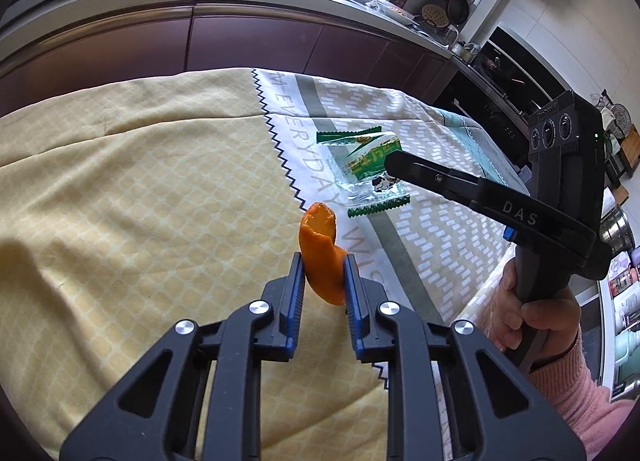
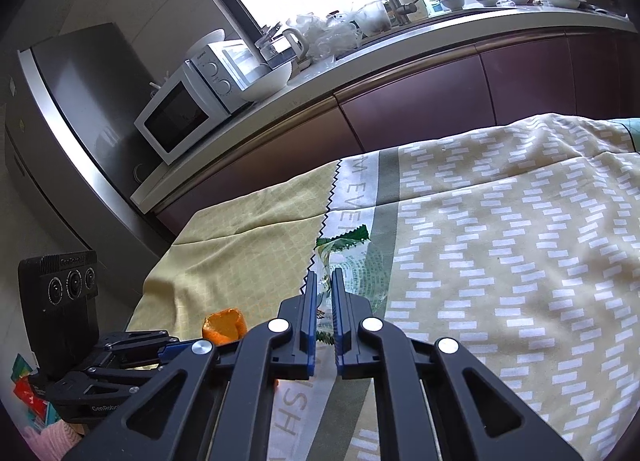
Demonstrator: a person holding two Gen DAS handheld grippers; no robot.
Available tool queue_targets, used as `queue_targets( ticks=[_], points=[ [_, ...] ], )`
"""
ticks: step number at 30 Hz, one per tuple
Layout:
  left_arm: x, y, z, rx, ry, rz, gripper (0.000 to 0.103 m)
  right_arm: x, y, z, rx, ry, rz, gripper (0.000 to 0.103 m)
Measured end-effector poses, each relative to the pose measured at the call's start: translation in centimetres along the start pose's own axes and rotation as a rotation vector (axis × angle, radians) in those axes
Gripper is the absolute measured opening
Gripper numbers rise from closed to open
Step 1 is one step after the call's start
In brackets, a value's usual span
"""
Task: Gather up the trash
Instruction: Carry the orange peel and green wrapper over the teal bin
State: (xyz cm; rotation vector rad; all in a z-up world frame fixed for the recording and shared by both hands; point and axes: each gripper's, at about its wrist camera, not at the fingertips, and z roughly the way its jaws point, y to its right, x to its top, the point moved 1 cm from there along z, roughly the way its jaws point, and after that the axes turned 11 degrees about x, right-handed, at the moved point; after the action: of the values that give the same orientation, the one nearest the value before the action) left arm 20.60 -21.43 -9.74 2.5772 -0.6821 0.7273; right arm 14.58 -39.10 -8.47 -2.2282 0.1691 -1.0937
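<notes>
Big patterned tablecloth (image 1: 140, 181) covers the whole table, half yellow lattice, half white dashes, with a printed strip where I can only read "EVERYDAY" since the rest is cut off or under stuff. Counter behind is crammed and mostly too small to make out, though there's a white microwave (image 2: 182, 117). The right gripper (image 2: 325, 281), handle marked "DAS", is clamped down on the clear snack wrapper (image 1: 362, 173) lying on the cloth; its green zigzag ends run roughly across the strip, and the green print is unreadable. The left gripper (image 1: 323, 267) is pinching the orange peel (image 1: 322, 249), lifted off the cloth, long axis standing upright with the torn end up and its lower tip hidden between the pads.
</notes>
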Motion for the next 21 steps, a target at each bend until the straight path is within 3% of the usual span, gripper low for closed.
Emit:
queue_targets(
  ticks=[21],
  points=[
    [-7.3,-6.8,-10.8,0.136,0.126,-0.036,0.02,-4.4,-9.4,2.3,0.238,-0.038,-0.033,0.006]
  ],
)
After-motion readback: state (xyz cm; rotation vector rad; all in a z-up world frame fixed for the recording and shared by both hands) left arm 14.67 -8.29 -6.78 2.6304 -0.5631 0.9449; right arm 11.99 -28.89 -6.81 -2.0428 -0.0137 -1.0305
